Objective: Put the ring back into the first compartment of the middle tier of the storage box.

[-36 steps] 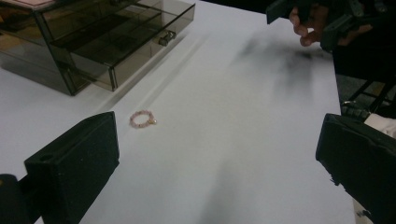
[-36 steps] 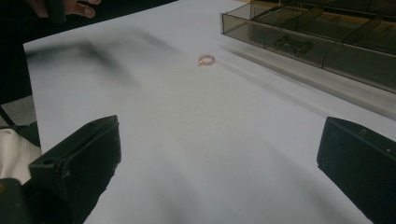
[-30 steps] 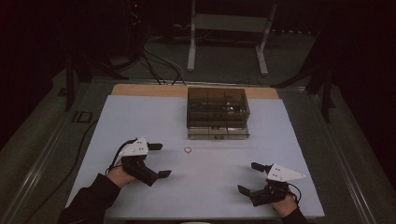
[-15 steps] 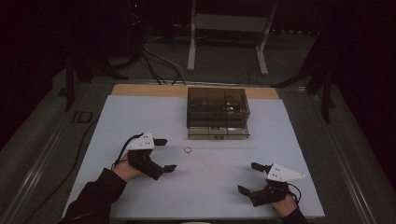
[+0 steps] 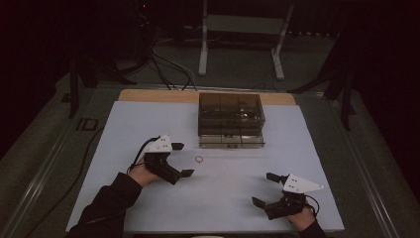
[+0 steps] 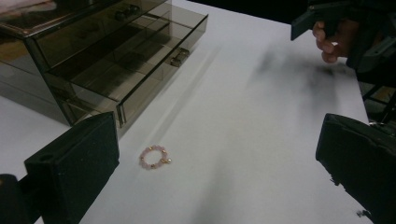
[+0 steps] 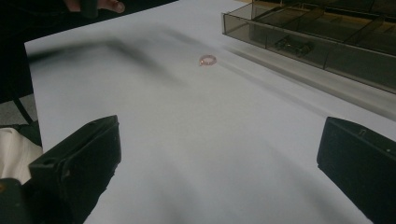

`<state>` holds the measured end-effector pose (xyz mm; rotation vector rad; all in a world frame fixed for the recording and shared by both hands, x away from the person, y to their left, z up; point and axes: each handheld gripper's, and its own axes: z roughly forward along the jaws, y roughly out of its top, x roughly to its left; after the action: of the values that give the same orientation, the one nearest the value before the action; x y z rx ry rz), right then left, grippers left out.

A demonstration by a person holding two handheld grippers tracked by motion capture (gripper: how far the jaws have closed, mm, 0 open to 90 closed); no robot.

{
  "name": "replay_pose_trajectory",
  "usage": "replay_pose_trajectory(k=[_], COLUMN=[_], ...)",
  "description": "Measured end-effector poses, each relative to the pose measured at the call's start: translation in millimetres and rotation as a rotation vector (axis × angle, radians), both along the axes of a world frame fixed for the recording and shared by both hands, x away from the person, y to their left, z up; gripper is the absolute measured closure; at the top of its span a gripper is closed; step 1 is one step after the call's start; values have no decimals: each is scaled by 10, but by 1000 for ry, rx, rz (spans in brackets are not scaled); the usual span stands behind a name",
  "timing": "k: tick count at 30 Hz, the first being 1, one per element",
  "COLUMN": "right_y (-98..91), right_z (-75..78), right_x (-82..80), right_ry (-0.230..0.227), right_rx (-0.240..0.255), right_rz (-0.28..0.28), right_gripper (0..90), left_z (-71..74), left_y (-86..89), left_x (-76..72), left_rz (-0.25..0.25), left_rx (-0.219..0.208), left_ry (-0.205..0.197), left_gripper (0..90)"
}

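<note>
Both grippers (image 5: 180, 159) (image 5: 263, 189), jaws wide apart.

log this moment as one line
left gripper: open, near bead ring | right gripper: open, idle | ring: on table, untouched | drawer box: bottom drawer open

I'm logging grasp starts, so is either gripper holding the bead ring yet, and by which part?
Nothing is held. The left gripper and the right gripper both have open jaws with nothing between them; the bead ring lies free on the table.

Legible text, labels, brands, numbers, signs: none on the smoky transparent plastic drawer box (image 5: 231, 120) or white table surface (image 5: 218, 198)
</note>
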<state>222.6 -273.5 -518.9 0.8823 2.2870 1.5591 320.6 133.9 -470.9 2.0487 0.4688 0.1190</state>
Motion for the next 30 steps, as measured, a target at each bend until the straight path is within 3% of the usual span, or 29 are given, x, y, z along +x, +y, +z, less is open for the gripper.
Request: replay_pose_trajectory(k=[8,24,30], right_y=[8,11,13], right_z=[-6,-5,-7], right_x=[2,-7,-7], right_ry=[4,3,4], right_rx=[-1,-4,-5], right_rz=[0,10,12], right_gripper=[0,0,0], left_z=[-61,-216,-251], left_y=[-63,-208,-208], left_x=[90,233,311], left_rz=[7,63,119], left_rx=[-12,44,67], left_ry=[16,35,77], left_gripper=[9,25,44])
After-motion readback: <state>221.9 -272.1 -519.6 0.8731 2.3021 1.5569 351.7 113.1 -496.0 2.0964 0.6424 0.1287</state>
